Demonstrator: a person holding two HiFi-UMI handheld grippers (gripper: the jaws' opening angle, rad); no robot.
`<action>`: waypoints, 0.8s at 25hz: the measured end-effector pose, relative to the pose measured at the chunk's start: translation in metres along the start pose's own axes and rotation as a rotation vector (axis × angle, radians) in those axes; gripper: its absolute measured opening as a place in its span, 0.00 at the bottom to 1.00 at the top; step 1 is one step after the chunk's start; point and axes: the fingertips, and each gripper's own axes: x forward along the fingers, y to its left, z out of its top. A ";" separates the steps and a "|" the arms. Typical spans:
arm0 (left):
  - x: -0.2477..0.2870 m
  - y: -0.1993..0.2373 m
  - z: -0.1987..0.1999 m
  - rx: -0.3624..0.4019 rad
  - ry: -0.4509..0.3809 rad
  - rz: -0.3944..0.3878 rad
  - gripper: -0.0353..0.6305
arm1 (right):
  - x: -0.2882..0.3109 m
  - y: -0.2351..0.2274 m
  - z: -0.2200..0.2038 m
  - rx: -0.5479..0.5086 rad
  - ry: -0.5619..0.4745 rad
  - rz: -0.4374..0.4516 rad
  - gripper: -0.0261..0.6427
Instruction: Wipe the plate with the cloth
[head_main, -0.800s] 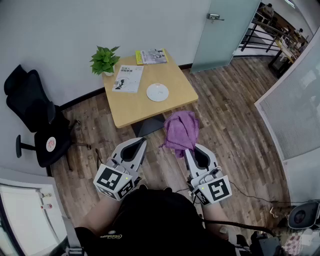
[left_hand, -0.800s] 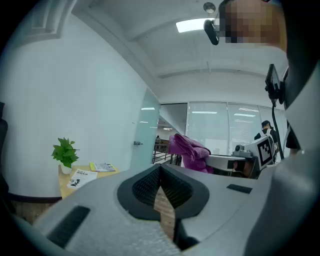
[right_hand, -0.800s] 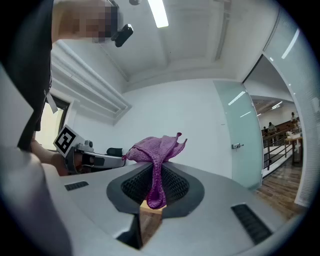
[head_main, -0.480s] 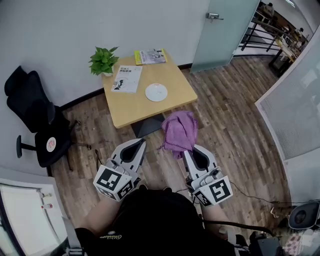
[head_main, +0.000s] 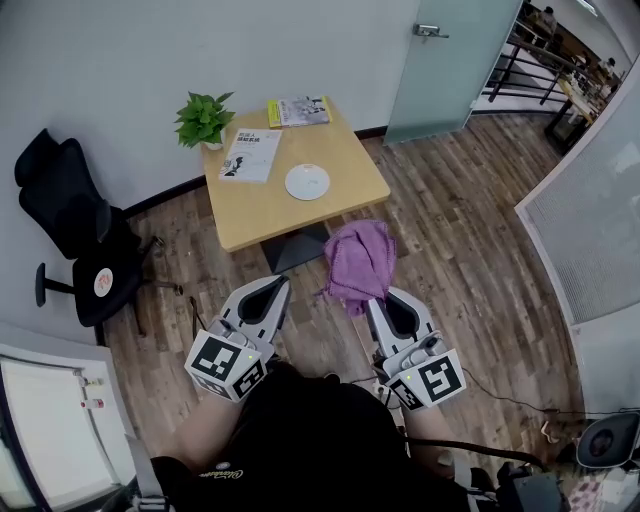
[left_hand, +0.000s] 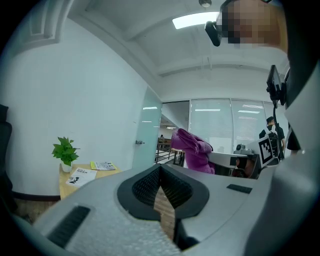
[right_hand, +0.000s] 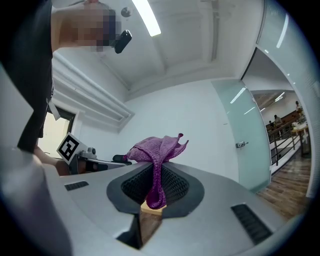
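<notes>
A small white plate (head_main: 307, 182) lies on the square wooden table (head_main: 330, 205) ahead of me, far beyond both grippers. My right gripper (head_main: 377, 299) is shut on a purple cloth (head_main: 360, 261), which bunches above its jaws and hangs over the floor. In the right gripper view the cloth (right_hand: 156, 152) is pinched between the closed jaws of the right gripper (right_hand: 159, 176). My left gripper (head_main: 275, 290) is shut with nothing in it, level with the right one. In the left gripper view the left gripper (left_hand: 160, 172) points toward the table (left_hand: 65, 182), and the cloth (left_hand: 192, 151) shows at the right.
A potted plant (head_main: 201, 121) and two booklets (head_main: 250, 155) (head_main: 299, 111) sit on the table's far side. A black office chair (head_main: 72, 240) stands at the left by the wall. A frosted glass door (head_main: 450, 60) is beyond the table. Wooden floor lies between me and the table.
The view has shifted slightly, so the table and plate sit a little farther left and up. Both grippers and the cloth keep their pose.
</notes>
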 end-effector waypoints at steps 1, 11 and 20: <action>0.001 -0.004 -0.002 0.000 0.001 0.004 0.06 | -0.003 -0.002 -0.001 -0.002 0.001 0.003 0.10; 0.009 -0.011 -0.007 -0.006 -0.016 0.037 0.06 | -0.006 -0.010 -0.010 -0.029 0.036 0.044 0.10; 0.048 0.020 -0.014 -0.043 -0.027 0.035 0.06 | 0.032 -0.035 -0.015 -0.051 0.054 0.064 0.10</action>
